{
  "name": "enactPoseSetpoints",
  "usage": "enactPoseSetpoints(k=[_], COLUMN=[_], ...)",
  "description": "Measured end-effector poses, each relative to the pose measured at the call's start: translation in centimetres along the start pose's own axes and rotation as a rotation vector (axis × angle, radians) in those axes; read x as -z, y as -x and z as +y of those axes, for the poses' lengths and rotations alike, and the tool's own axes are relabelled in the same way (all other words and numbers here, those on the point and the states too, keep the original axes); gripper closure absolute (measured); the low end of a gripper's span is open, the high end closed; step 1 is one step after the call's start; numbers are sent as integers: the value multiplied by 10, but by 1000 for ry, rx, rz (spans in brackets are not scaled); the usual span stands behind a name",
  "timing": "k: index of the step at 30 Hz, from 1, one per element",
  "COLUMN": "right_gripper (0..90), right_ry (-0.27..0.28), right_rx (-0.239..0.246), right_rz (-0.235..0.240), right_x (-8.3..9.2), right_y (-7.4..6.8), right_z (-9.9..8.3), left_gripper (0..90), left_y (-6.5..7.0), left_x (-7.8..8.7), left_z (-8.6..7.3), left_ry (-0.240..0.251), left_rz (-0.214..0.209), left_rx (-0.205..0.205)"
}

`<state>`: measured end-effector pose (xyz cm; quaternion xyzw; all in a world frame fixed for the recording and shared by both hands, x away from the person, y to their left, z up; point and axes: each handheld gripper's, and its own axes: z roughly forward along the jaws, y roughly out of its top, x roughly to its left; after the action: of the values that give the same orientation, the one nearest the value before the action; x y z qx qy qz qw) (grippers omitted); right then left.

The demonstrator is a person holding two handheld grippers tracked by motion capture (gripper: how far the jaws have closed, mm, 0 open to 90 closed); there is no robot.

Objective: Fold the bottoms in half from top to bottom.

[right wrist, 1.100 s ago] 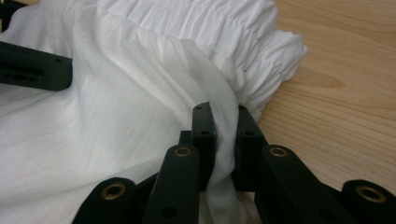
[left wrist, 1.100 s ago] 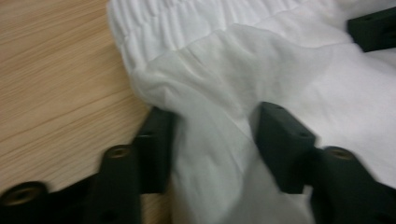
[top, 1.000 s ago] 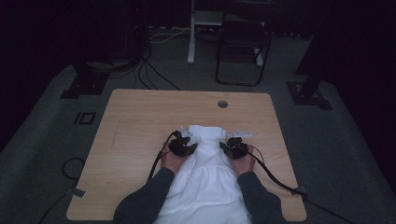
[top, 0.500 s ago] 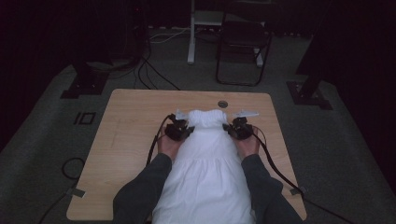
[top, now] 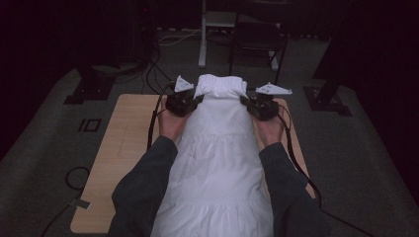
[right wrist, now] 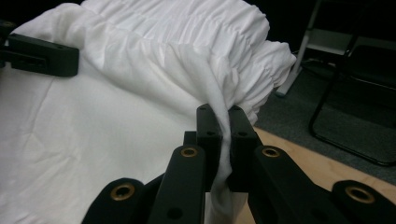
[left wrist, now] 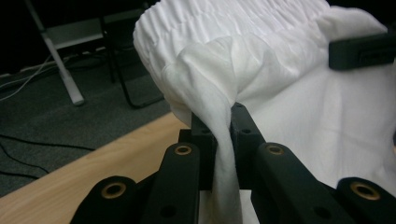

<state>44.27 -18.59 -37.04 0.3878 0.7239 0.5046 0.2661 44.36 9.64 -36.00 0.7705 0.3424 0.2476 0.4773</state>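
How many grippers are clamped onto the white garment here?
2. The left gripper pinches the white garment at its left upper edge; the right gripper pinches its right upper edge. Both jaws are shut on cloth, lifted above the table.

Dark grey sleeves [top: 143,185]; black tongs [top: 199,98], brass-ringed screw holes, grey three-cornered plates, black cables.

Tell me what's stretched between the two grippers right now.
The gathered top of the white garment spans between the left gripper and right gripper, each clamped on an edge, clearest in the high view.
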Motion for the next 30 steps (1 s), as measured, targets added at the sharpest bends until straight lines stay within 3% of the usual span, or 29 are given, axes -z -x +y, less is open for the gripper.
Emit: enactPoseSetpoints(k=[8,9,11,16,20,24,27,30], right_gripper=[864,864,862,861,861,861,860,859], right_ry=[-15,-17,-27,-52,-87,-146,-228,-330], right_rx=[31,37,64,101,106,100,85,67], right_rz=[69,82,113,151,166,184,209,234], right_x=[40,48,70,98,108,110,106,95], right_y=[-17,-22,-37,-60,-75,-90,-99,-105], right_z=[-25,-30,-47,-79,-109,-143,-175,-205], left_gripper=[830,830,826,820,816,816,810,806], left_y=[31,43,55,84,98,109,117,126], left_x=[38,53,68,94,103,101,92,77], left_z=[-24,-32,-44,-82,-115,-152,-184,-216], left_ry=[9,9,11,-14,-23,-107,-212,-350], left_rz=[-86,-104,-129,-165,-186,-216,-251,-258], left_rx=[-65,-90,-103,-146,-113,-80,-48,-53])
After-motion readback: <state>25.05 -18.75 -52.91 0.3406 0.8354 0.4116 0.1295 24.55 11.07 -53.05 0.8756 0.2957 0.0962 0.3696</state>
